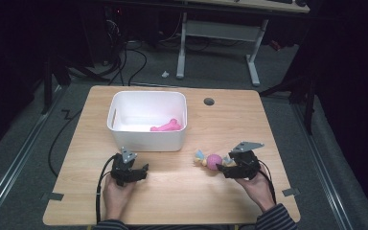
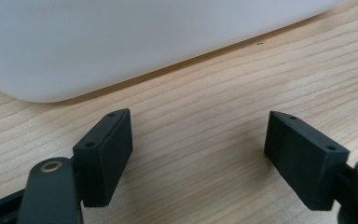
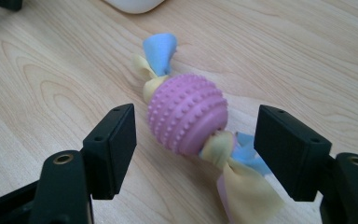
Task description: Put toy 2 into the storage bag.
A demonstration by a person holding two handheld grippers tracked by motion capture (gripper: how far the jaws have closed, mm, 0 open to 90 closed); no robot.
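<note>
Knobbed pink ball (image 3: 188, 119) with cloth tails lies on the table (image 1: 182, 191), right of the white bin (image 1: 146, 139). We judge a risk — jaws pinching a tail, not the ball, so it slips. Left gripper (image 2: 198, 154) wide, empty. Right gripper (image 3: 196, 149) open — straddles the ball, not touching.

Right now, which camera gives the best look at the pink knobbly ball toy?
The right gripper view: the ball toy lies close up between the open jaws, knobs and cloth tails clear. The high view shows it small, beside the right gripper.
</note>
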